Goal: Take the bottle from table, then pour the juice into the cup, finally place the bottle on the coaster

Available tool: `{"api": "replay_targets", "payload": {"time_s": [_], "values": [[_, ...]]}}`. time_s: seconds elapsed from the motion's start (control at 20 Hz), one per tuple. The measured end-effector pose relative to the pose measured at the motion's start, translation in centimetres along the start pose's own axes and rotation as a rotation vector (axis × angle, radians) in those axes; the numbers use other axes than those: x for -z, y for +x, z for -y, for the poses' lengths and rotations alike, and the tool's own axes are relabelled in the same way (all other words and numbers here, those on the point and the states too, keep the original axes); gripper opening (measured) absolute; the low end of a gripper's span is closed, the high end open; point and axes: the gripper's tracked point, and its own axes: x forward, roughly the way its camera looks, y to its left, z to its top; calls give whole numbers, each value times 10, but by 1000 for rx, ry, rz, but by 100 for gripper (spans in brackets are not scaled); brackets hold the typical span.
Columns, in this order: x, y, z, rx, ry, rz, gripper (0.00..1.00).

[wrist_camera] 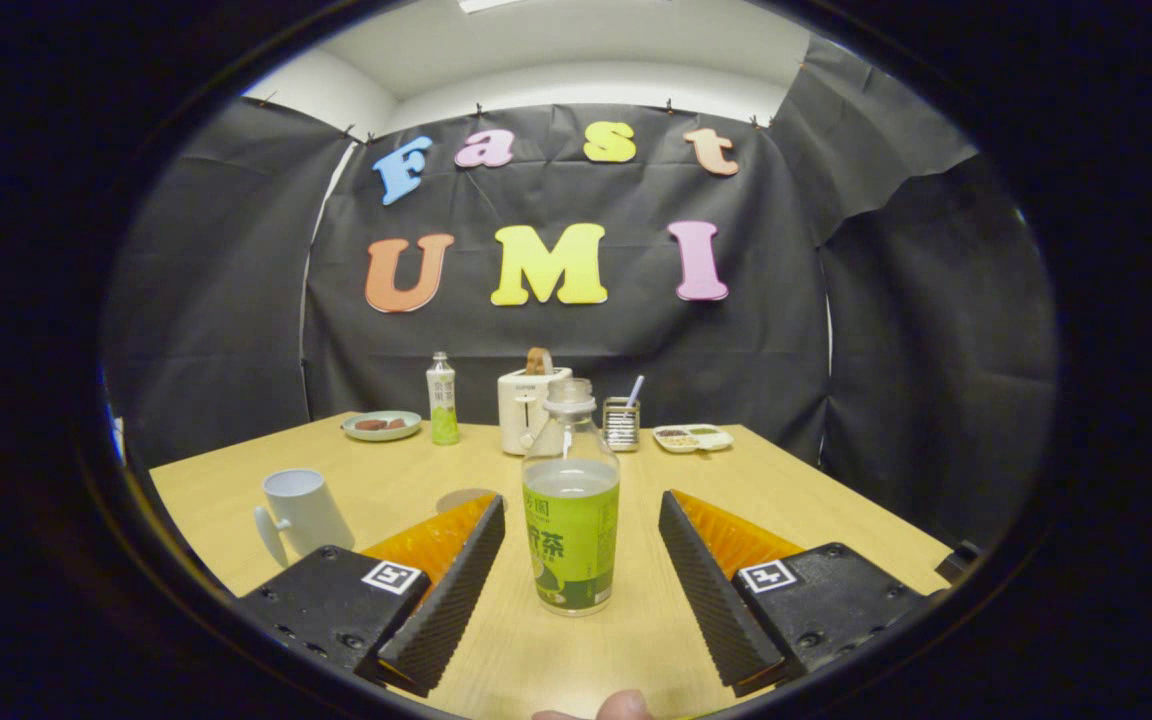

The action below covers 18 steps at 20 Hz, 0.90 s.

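While the claw point(581, 520) stands wide open with nothing in its grasp, the bottle point(571, 500) sits upright on the table point(816, 500) between the two fingers, a clear gap on either side, touched by neither.

Bottles, two. The near one is clear, capped, with a green label round its lower half; pale liquid fills it to about the shoulder. The second bottle point(442, 398) is smaller in view, also capped and green-labelled, and stands well beyond the fingers, left of centre, near the back edge of the table. Its fill level is too small to tell.

Cups, one: a white mug point(300, 512) just left of the left finger, handle turned toward the camera side. Its inside is hidden.

Coaster, one: a round tan disc point(463, 497) flat on the table, just ahead of the left fingertip, partly covered by it, between mug and near bottle.

Back row, beyond the near bottle:
- One pale green plate point(382, 426), left of the far bottle, carrying dark reddish pieces.
- One white toaster point(530, 408), a brown slice standing up out of its slot, directly behind the near bottle.
- One small metal holder point(622, 423) just right of the toaster, with a pale stick leaning in it.
- One white divided tray point(693, 438) further right, small brown and green bits in its compartments.

Fingertip of a person point(622, 706) at the very near edge, behind the claw.
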Motion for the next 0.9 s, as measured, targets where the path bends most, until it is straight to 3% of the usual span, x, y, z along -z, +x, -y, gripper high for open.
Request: {"api": "replay_targets", "payload": {"time_s": [0.9], "values": [[34, 68, -6, 39, 59, -135, 100]]}}
